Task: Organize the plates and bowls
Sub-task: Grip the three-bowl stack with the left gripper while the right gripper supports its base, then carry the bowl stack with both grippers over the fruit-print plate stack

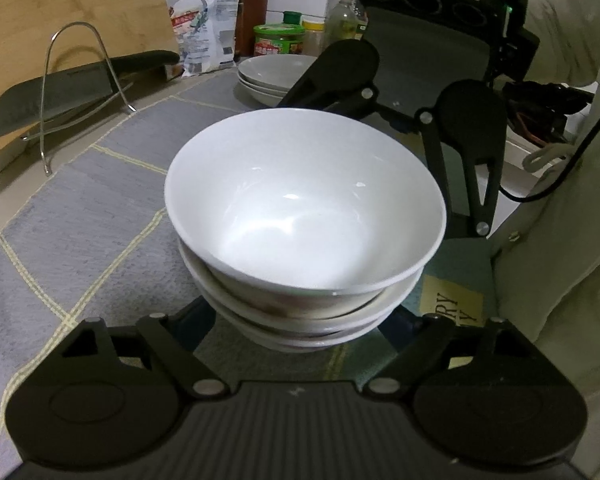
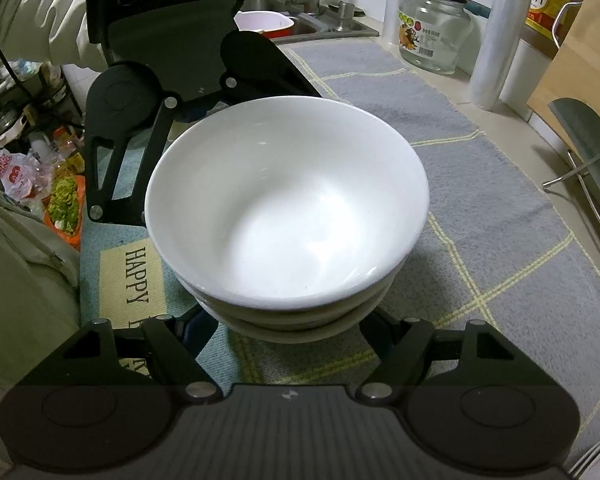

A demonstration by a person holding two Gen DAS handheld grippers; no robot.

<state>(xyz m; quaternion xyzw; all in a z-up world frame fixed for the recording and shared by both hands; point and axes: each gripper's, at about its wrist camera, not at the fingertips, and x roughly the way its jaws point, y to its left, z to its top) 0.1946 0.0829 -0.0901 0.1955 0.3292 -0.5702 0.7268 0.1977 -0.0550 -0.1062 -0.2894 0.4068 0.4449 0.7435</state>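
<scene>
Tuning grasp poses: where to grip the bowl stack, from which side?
Low on the bottom bowl, at its wall, from two opposite sides, close to the mat. The bowl stack has nested rims that flare outward and overhang, so a low hold should support every bowl.

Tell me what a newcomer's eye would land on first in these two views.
The stack of white bowls fills the middle of both views, standing on the grey checked mat. The left gripper and right gripper close in on it from opposite sides, fingertips hidden beneath. Behind, a stack of plates waits.
</scene>
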